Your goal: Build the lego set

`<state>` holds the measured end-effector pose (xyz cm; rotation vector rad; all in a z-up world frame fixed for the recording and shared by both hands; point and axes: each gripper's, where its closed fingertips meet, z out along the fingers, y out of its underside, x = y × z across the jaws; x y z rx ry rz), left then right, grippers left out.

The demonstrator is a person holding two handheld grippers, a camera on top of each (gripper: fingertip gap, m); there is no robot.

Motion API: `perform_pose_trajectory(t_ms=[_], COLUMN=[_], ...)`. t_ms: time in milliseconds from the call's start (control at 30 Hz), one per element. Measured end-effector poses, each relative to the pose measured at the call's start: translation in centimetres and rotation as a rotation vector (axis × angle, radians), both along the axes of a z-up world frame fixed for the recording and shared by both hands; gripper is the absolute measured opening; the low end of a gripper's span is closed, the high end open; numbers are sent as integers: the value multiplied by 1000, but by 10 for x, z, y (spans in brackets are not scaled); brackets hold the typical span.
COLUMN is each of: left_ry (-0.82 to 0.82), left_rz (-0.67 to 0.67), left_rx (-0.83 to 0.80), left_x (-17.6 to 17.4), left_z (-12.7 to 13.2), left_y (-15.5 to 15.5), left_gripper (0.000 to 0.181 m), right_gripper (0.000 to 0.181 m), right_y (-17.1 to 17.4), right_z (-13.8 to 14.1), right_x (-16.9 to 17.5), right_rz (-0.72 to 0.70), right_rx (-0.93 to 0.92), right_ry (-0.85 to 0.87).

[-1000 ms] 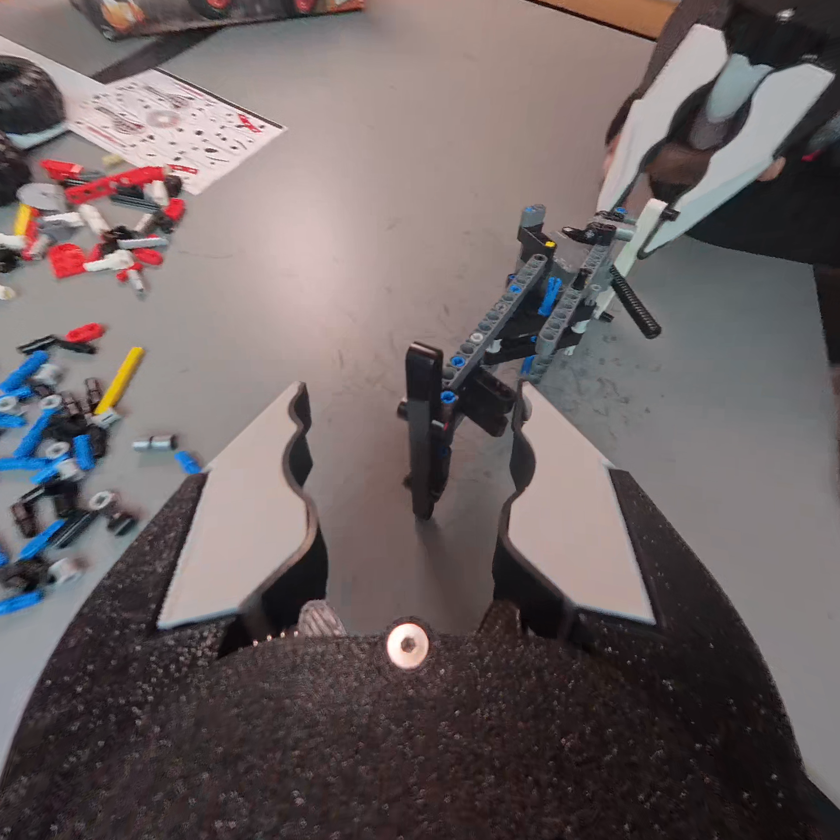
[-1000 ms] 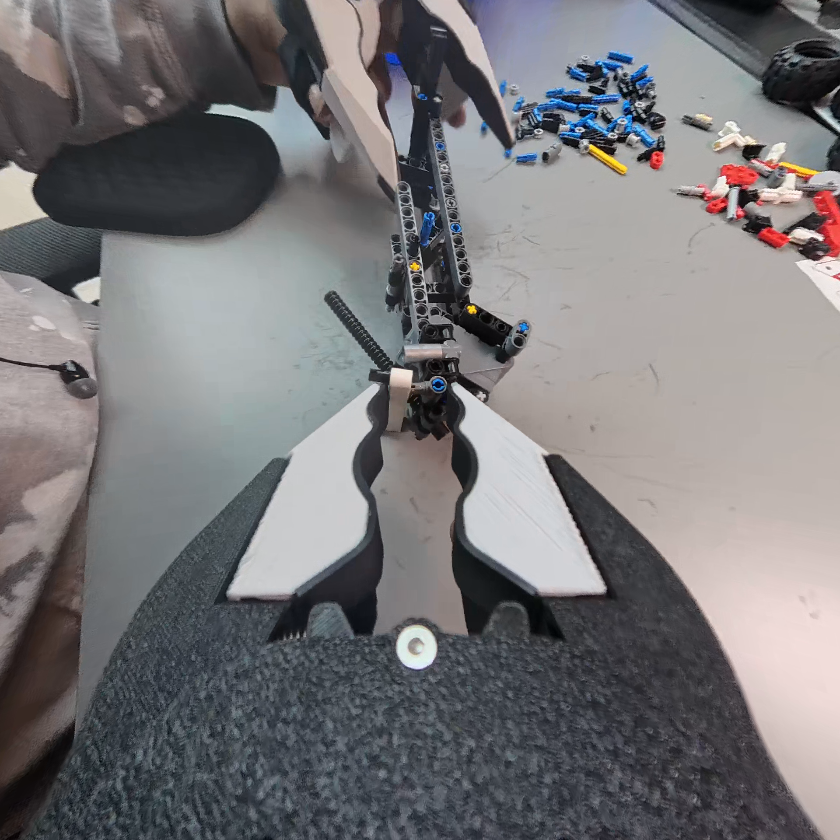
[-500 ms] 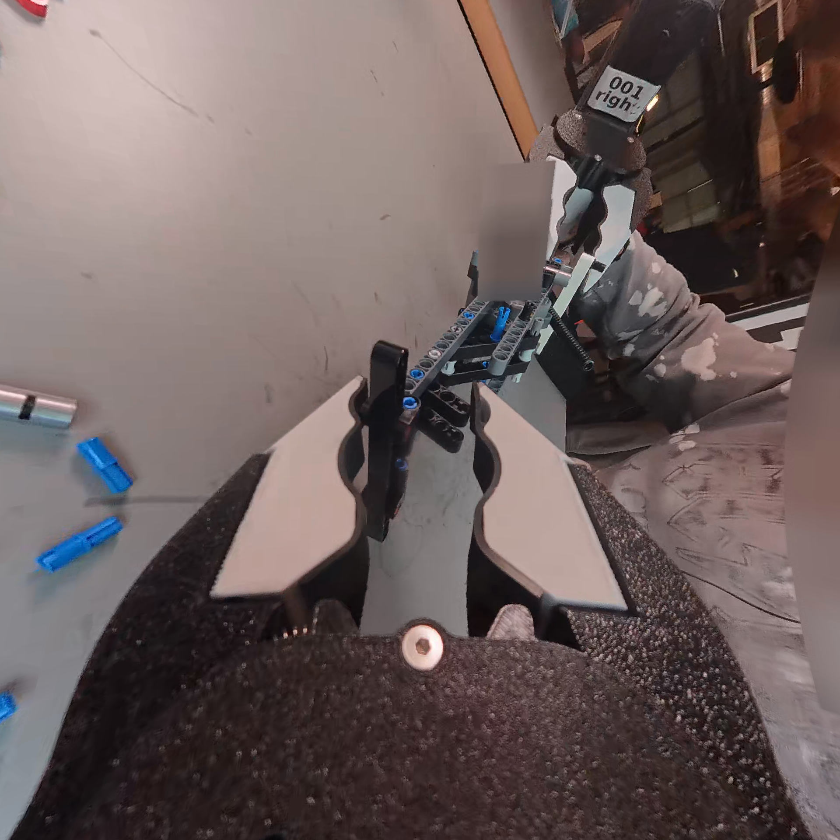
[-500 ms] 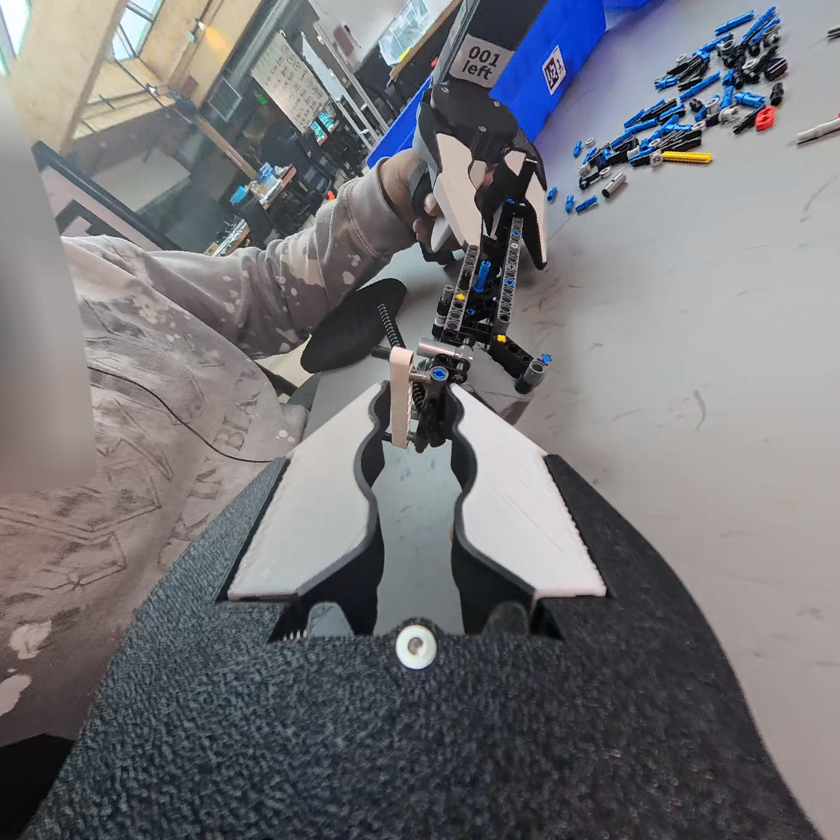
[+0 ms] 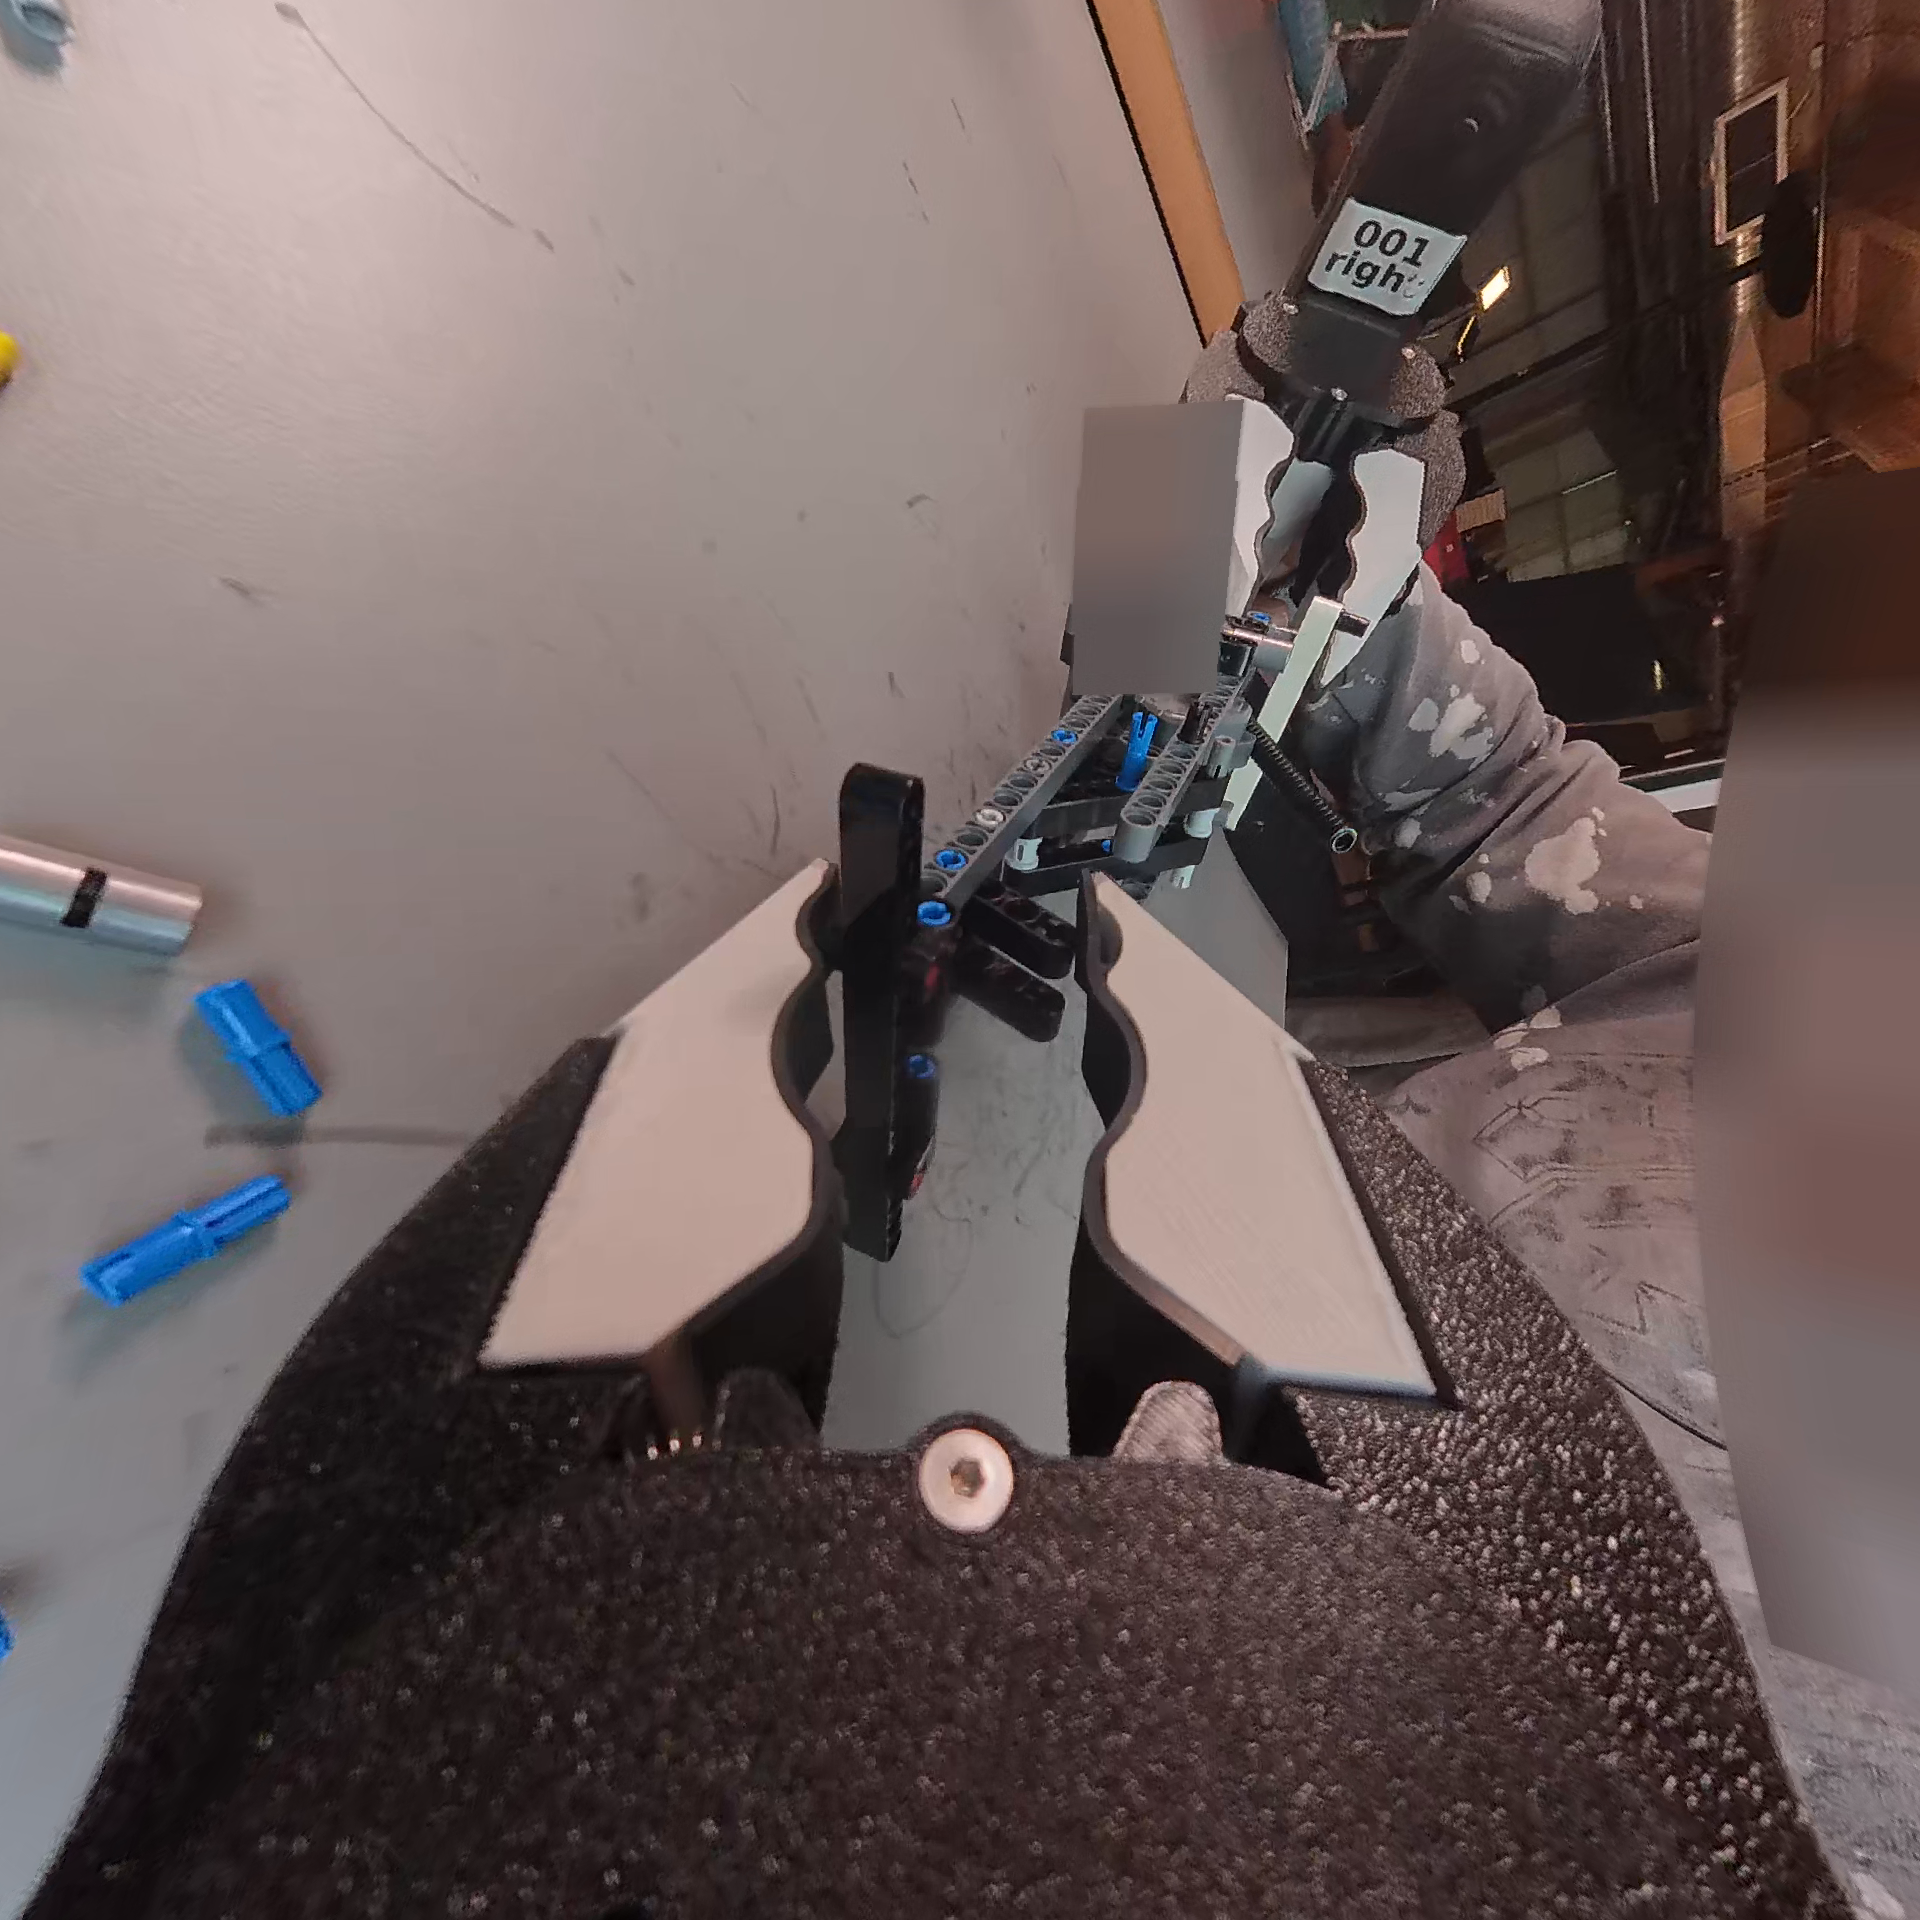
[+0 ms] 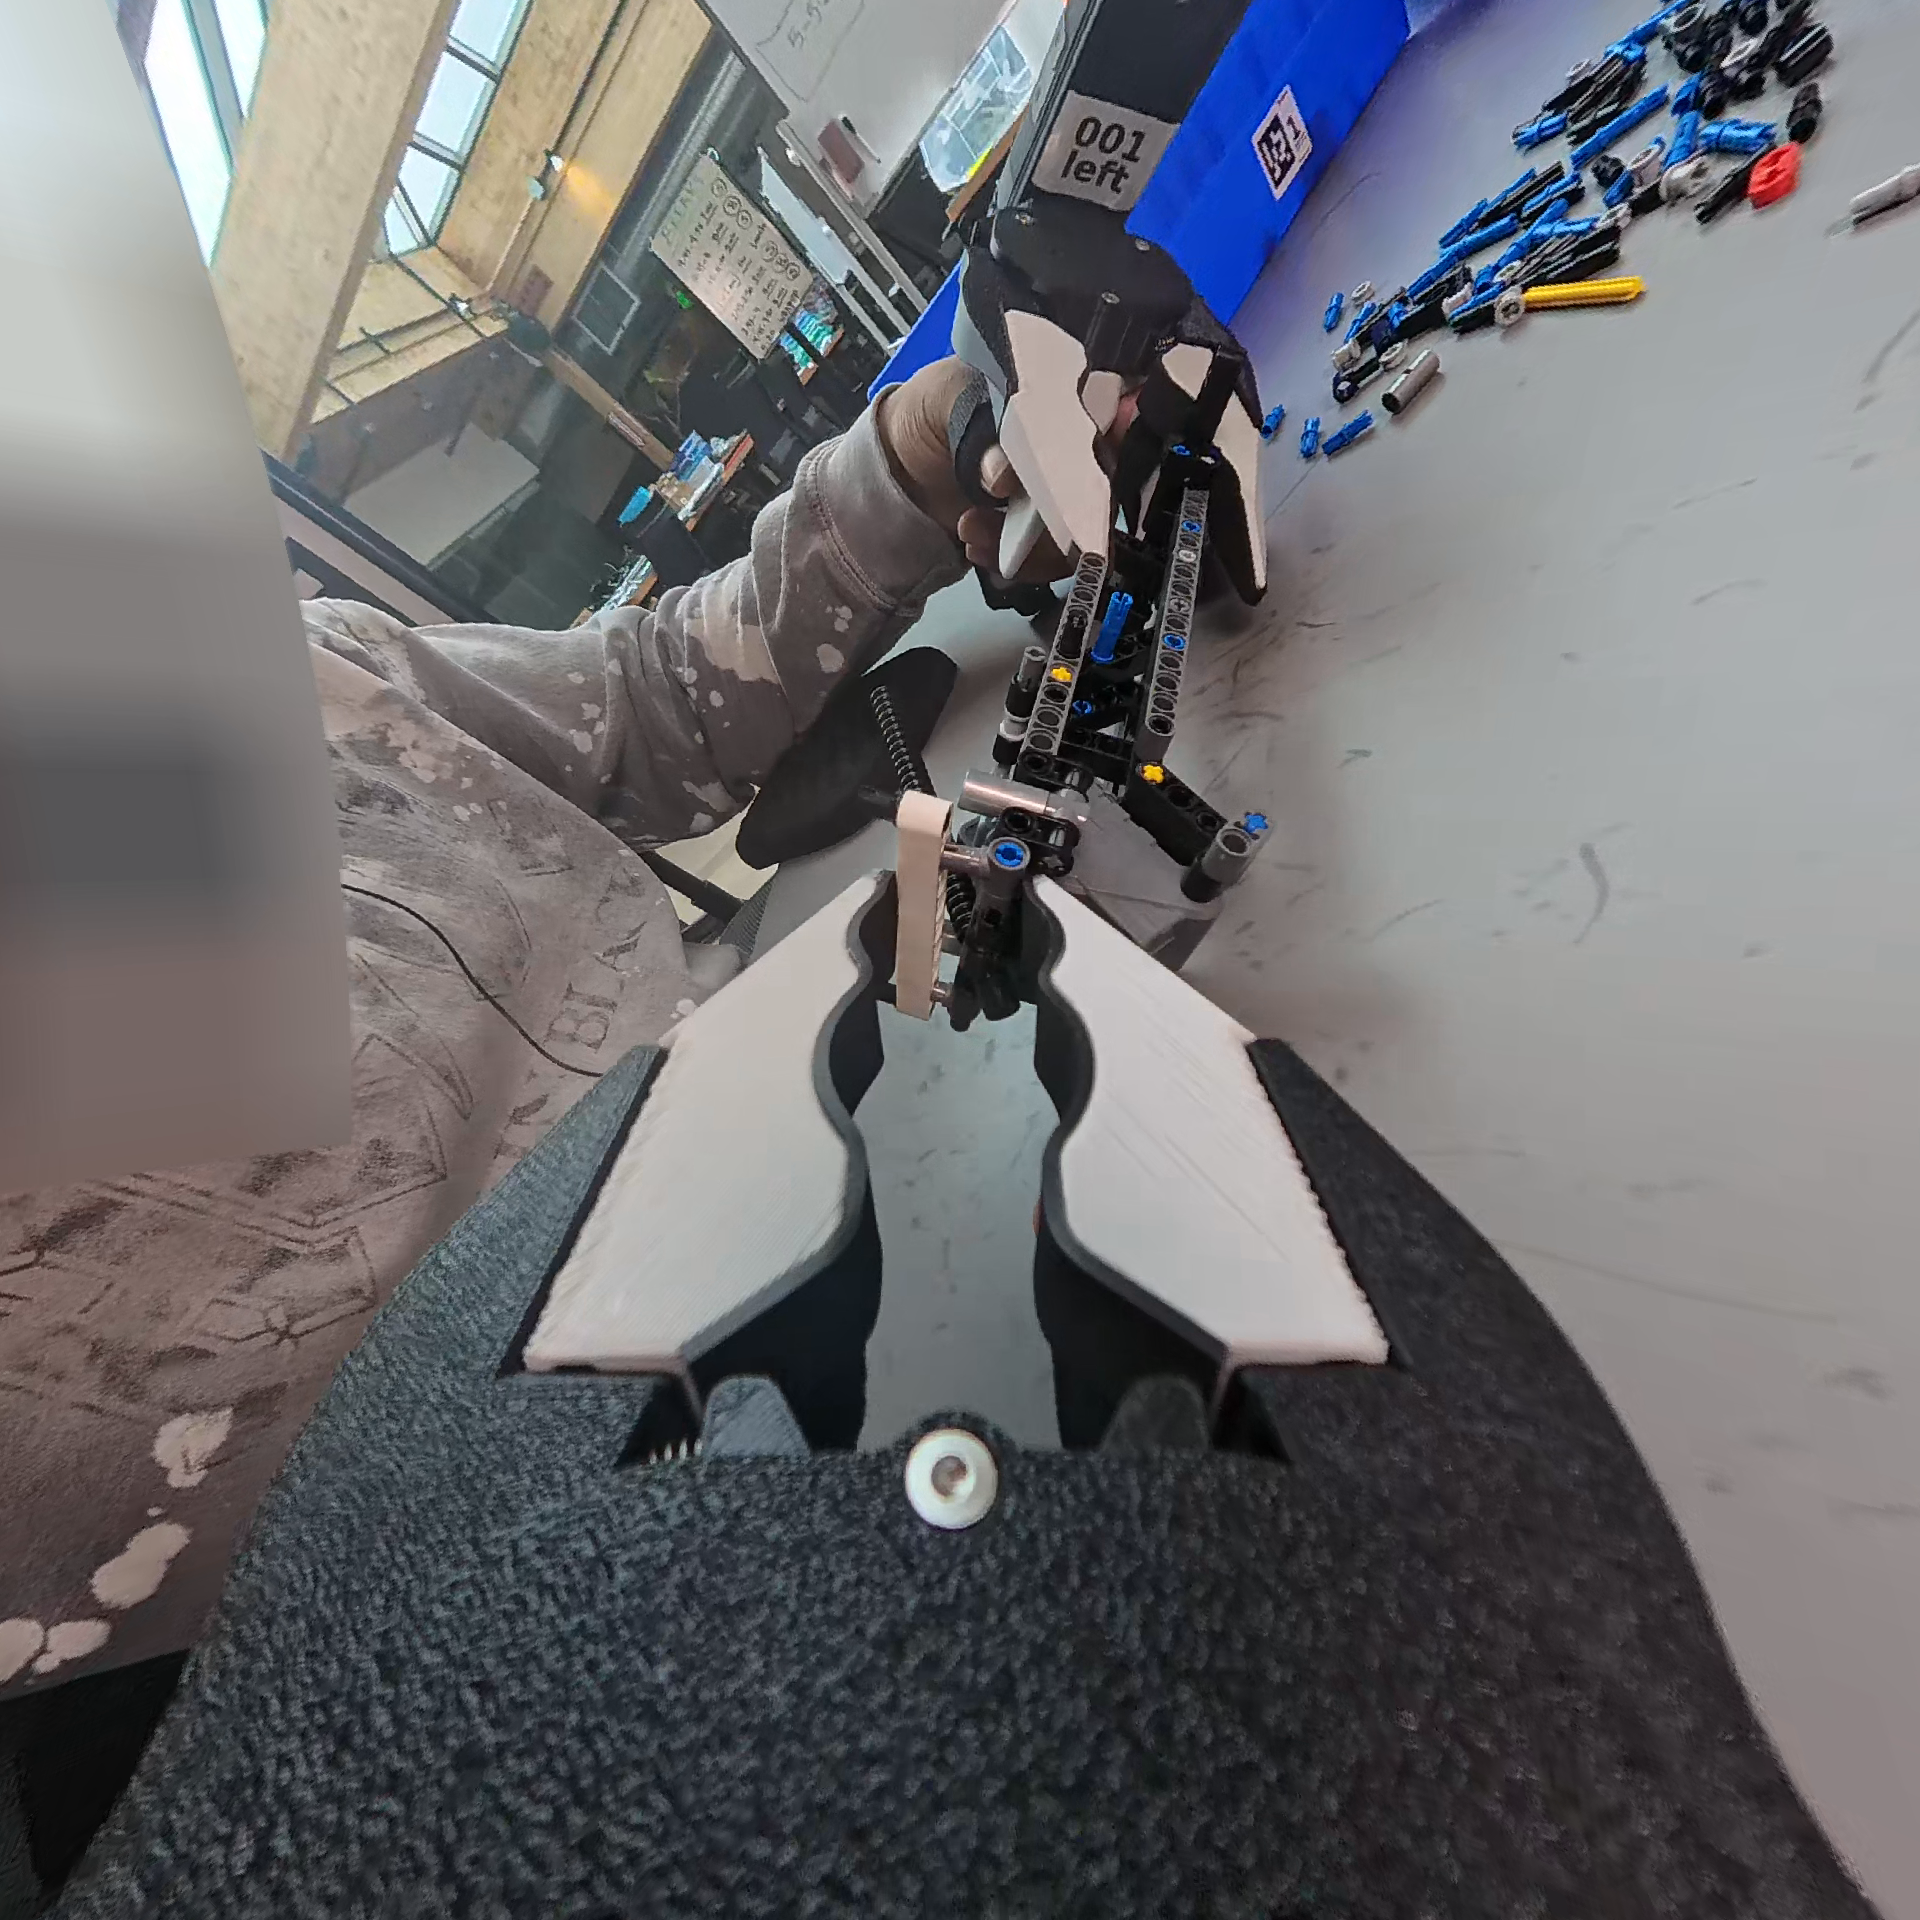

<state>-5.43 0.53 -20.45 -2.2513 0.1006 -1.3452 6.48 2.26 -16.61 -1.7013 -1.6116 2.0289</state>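
Grey and scuffed, the bench (image 6: 1558,831) runs out into a workshop with tall windows, and loose blue pins (image 6: 1548,229) lie scattered at its far side. Lifted clear above it, the lego frame (image 6: 1117,675) hangs as a long, narrow ladder of grey beams, carried at both ends. The left tongs (image 5: 956,914) are partly closed round the black beam (image 5: 883,997) at one end; that beam presses on one finger, but whether the other finger bears on the frame I cannot tell. The right tongs (image 6: 961,945) are closed narrowly on the white beam (image 6: 920,904) and the black parts beside it. I judge the frame light and stiff along its length, yet only pin-held, so twisting could pop joints; the spring (image 6: 902,743) and stray arms look fragile. Solid end beams are the better hold.
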Motion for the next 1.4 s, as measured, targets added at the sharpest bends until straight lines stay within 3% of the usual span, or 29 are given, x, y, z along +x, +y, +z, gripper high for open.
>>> perform_pose_trajectory(t_ms=[333,567,767,1167,1400], left_ry=[3,50,104,42,43], left_rz=[13,22,13,16,20], left_rx=[5,61,131,78,80], left_x=[-1,-2,0,0,0], left_z=[-1,2,6,3,3], left_y=[1,-4,-13,-10,-9], left_gripper=[46,46,45,46,45], right_gripper=[23,29,23,23,24], right_y=[3,-3,-15,-12,-9], right_z=[0,-1,-4,-2,0], right_x=[-1,-1,2,2,7], right_rz=[-5,-77,-94,-38,-103], right_rx=[-34,126,245,76,241], right_ry=[-11,-8,8,2,26])
